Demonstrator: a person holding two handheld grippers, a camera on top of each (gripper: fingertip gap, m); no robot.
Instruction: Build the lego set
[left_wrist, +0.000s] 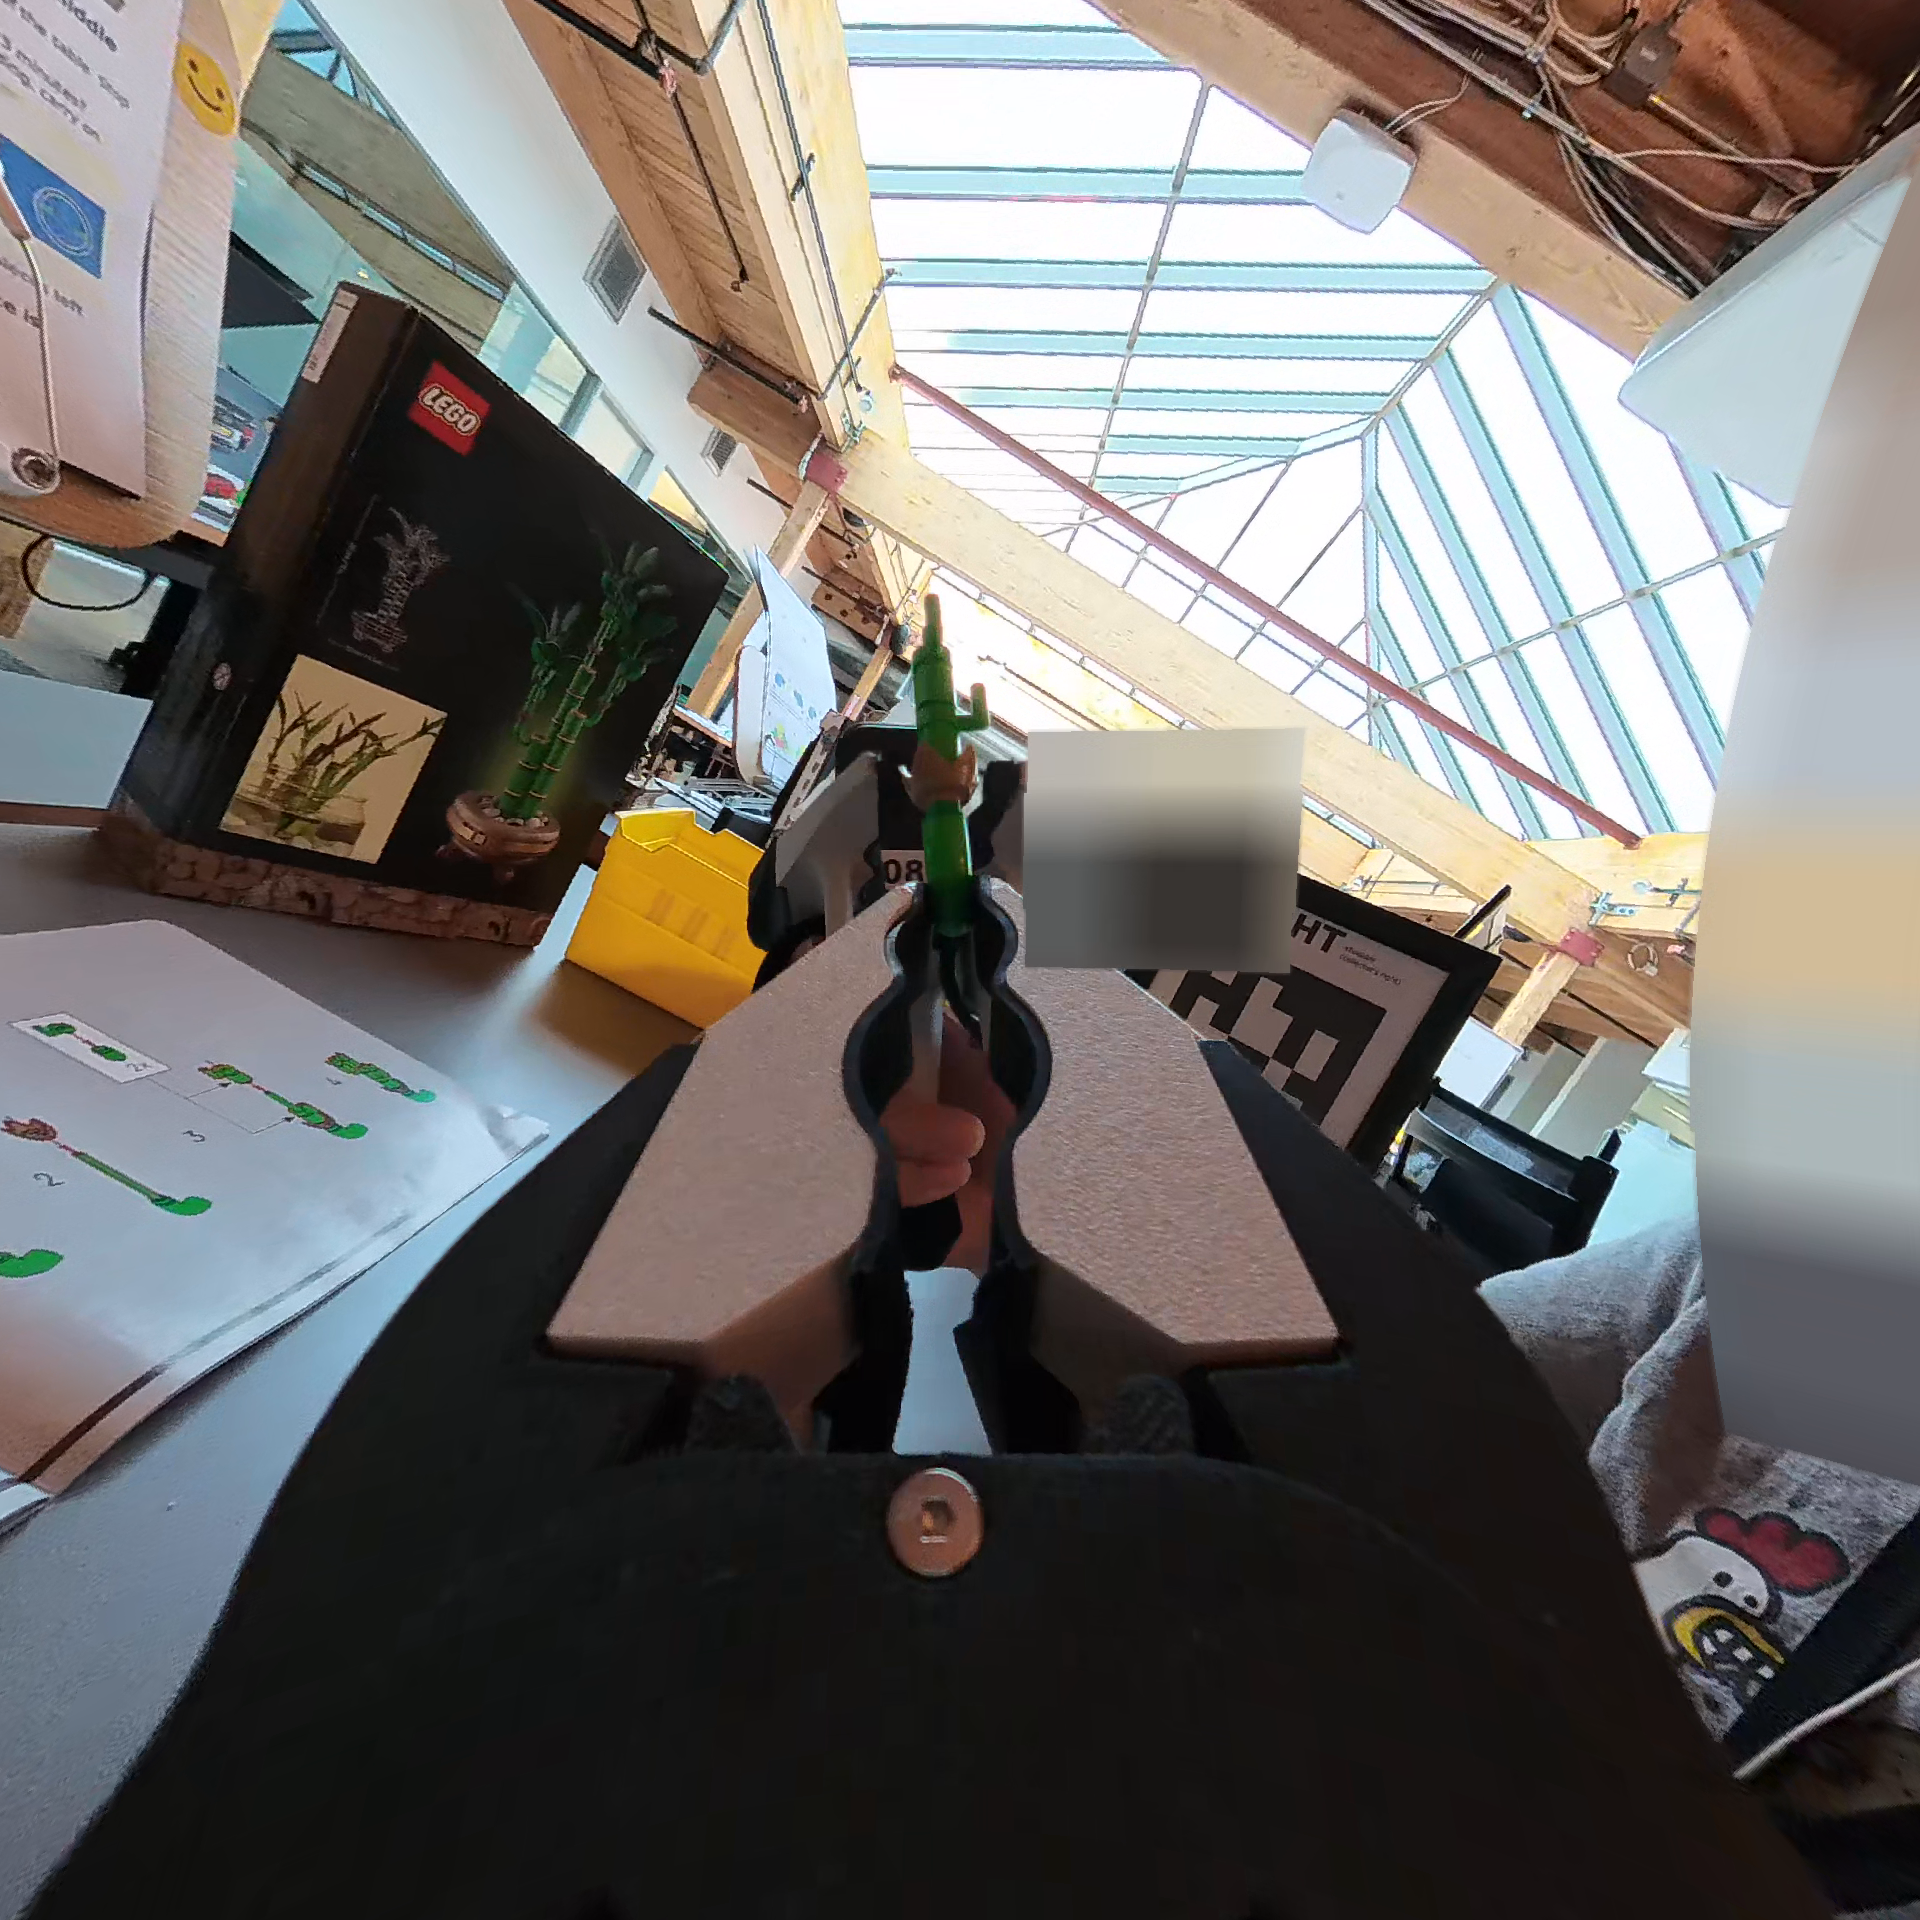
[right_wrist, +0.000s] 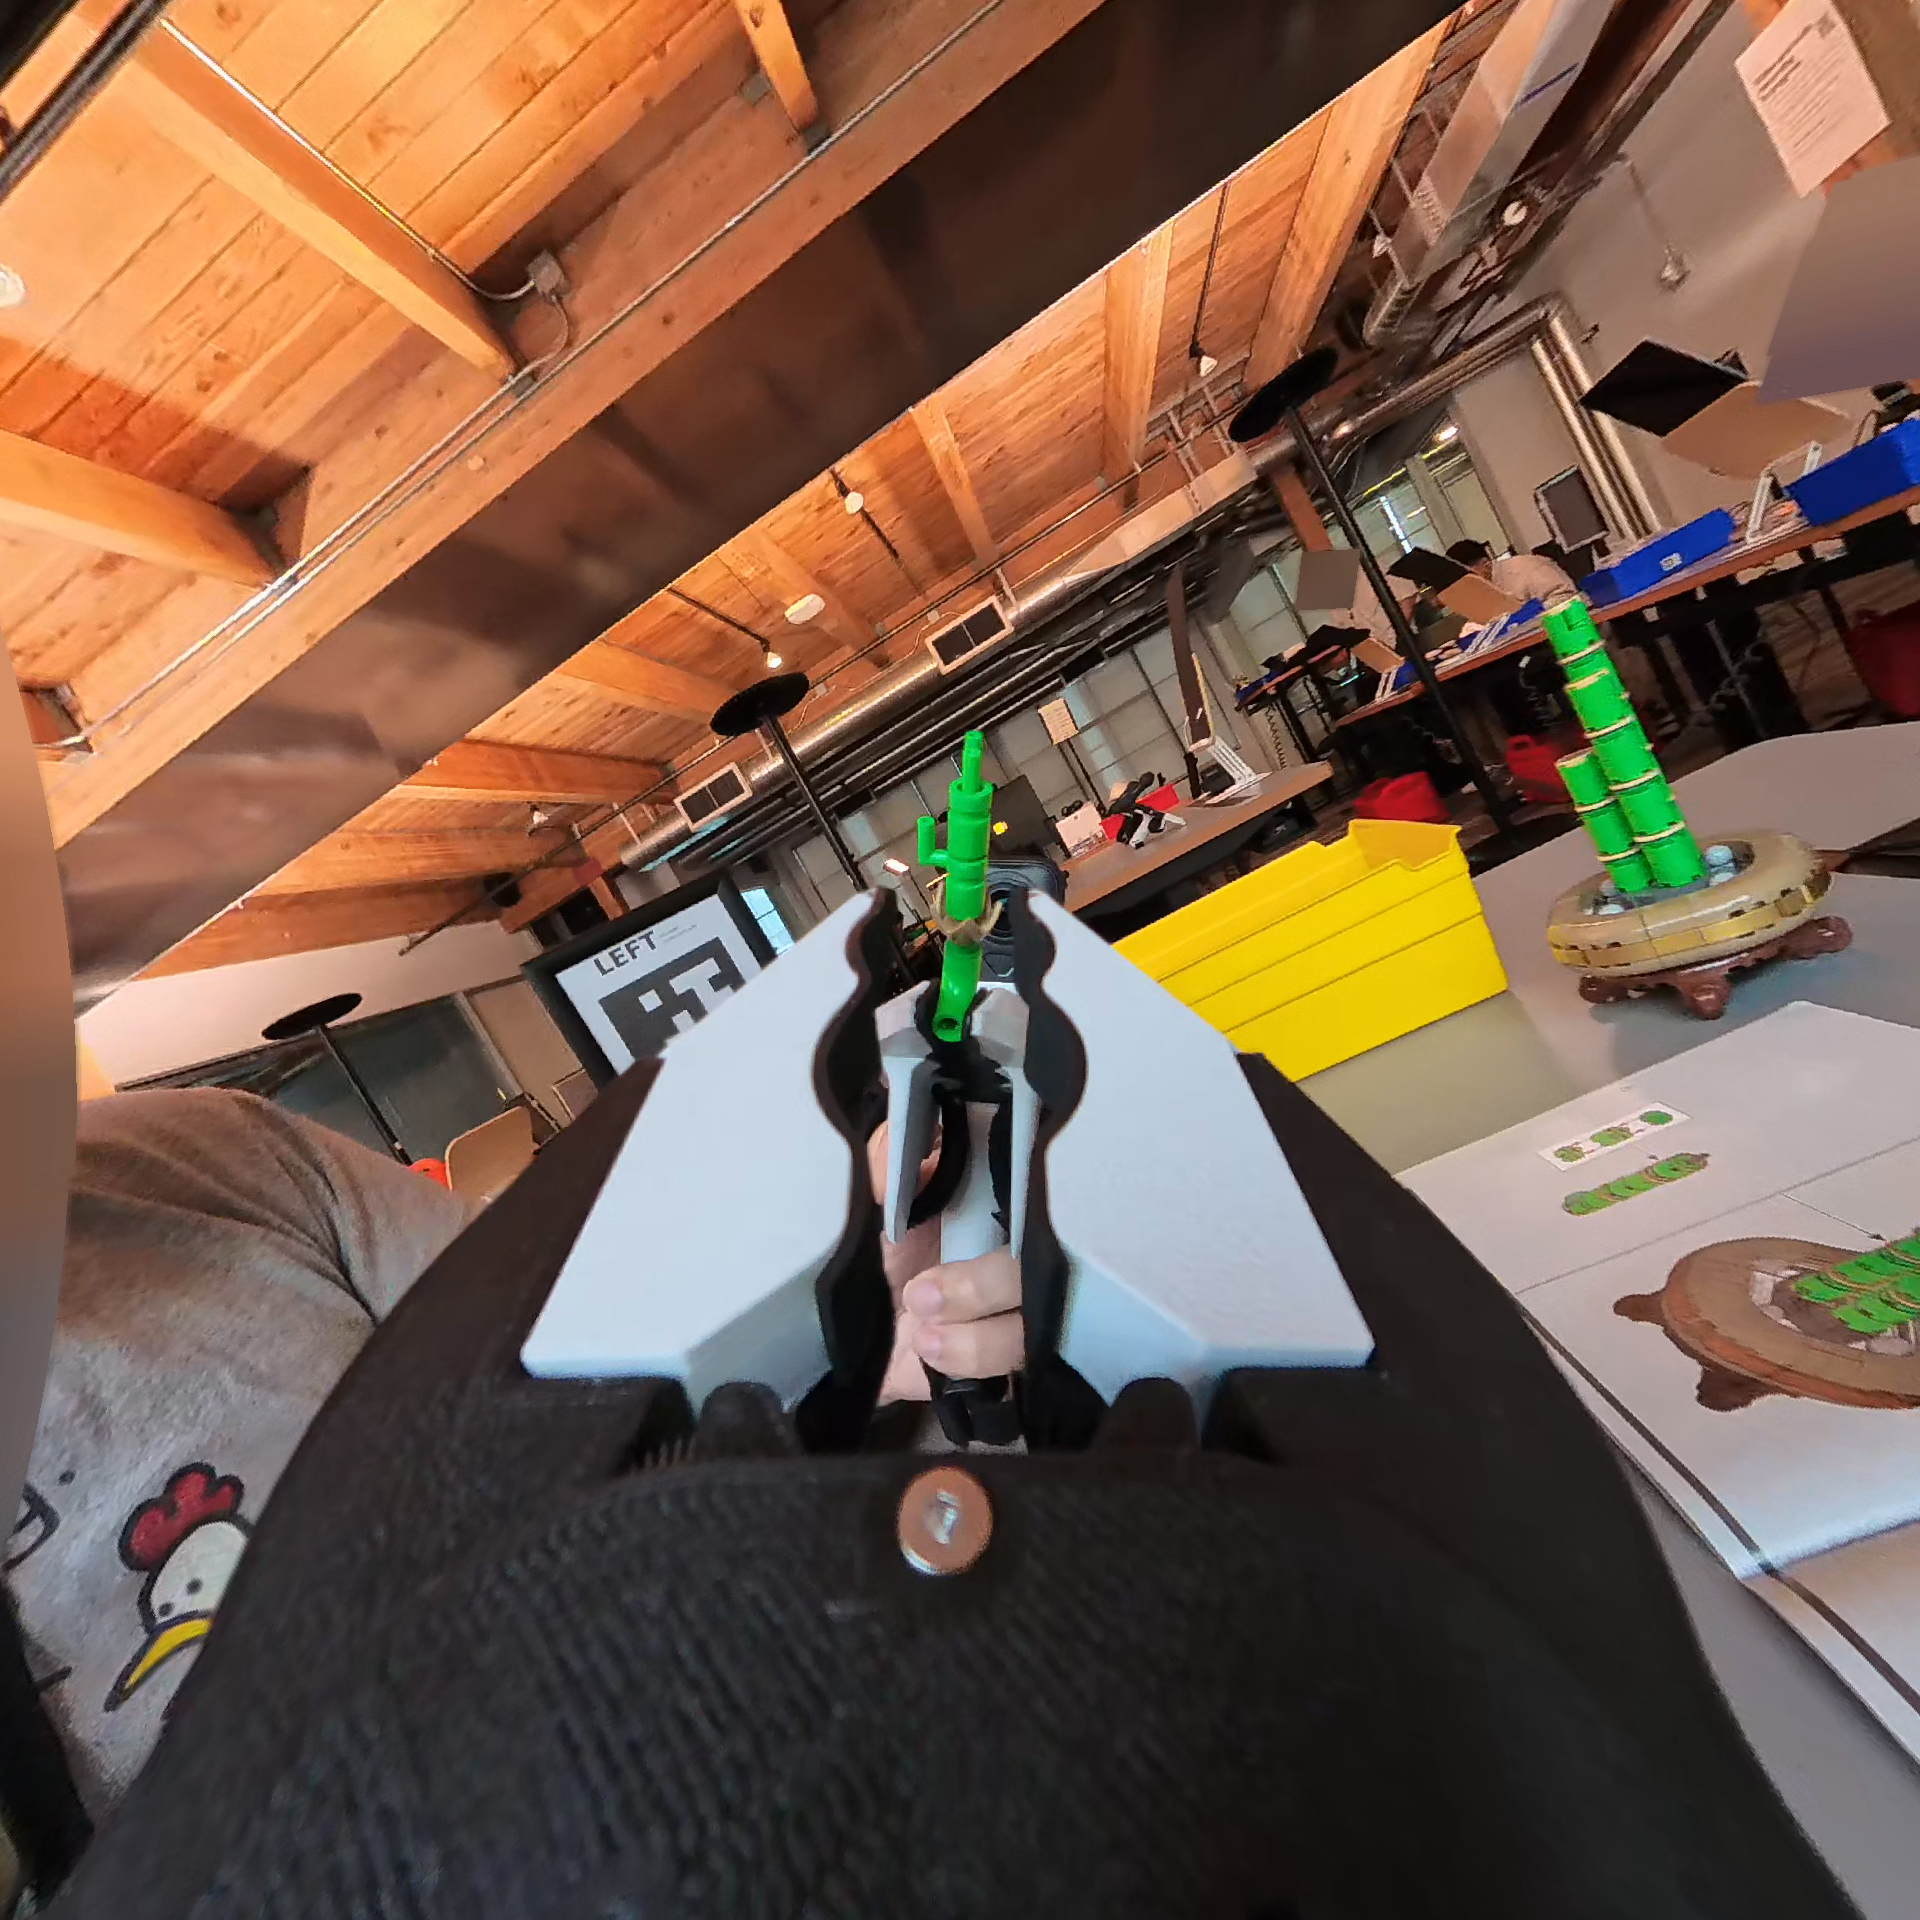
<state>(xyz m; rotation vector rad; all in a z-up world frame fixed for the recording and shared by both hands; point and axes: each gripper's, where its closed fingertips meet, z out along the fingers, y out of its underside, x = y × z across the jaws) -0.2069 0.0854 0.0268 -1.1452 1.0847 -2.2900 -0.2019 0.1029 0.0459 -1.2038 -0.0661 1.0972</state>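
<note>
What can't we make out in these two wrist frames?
- Left wrist: stem base sits hidden between the left fingers.
- Right wrist: which gripper holds the stem; fingers overlap.
- Right wrist: booklet cut by the edge.
- Left wrist: blurred patch hides background.

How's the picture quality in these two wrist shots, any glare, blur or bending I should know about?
Left wrist view: the skylight is blown out white, so the green stem stands backlit; the instruction booklet is soft near the frame edge. Right wrist view: even indoor light, sharp on the bamboo model, ceiling beams bowed by the wide lens.
</note>
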